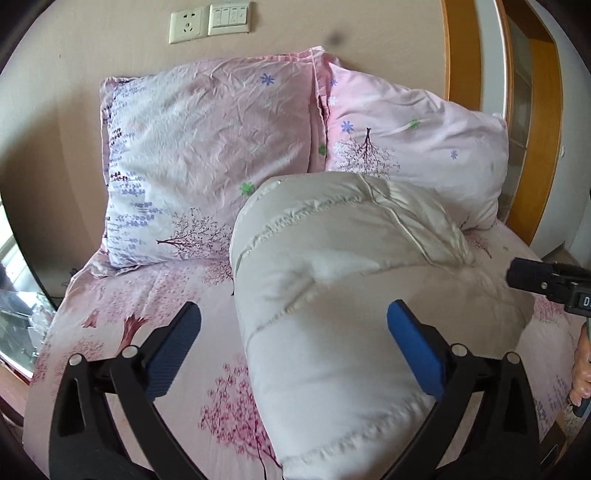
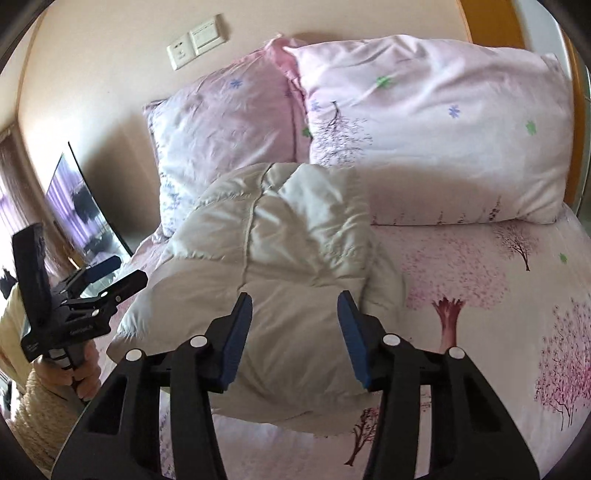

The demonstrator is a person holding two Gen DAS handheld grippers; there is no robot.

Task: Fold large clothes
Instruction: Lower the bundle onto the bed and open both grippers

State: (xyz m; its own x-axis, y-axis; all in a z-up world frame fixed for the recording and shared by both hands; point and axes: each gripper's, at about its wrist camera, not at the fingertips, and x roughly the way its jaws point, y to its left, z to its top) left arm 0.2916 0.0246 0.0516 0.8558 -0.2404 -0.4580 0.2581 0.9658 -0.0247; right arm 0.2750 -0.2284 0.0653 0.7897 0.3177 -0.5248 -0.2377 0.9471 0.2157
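Note:
A cream puffy quilted jacket (image 1: 332, 280) lies folded into a thick bundle on the pink floral bed sheet (image 1: 122, 317); it also shows in the right wrist view (image 2: 280, 280). My left gripper (image 1: 295, 332) is open and empty, hovering over the bundle's near left edge, one blue pad over the sheet, one over the jacket. My right gripper (image 2: 295, 332) is open and empty above the bundle's near end. The right tool's tip (image 1: 546, 282) shows at the left view's right edge. The left tool (image 2: 85, 295) shows at the right view's left.
Two pink floral pillows (image 1: 207, 155) (image 2: 443, 125) lean against the beige wall behind the jacket. A wall socket and switch (image 1: 208, 20) are above them. A wooden door frame (image 1: 535, 122) stands at the right. A dark screen (image 2: 85, 206) stands left of the bed.

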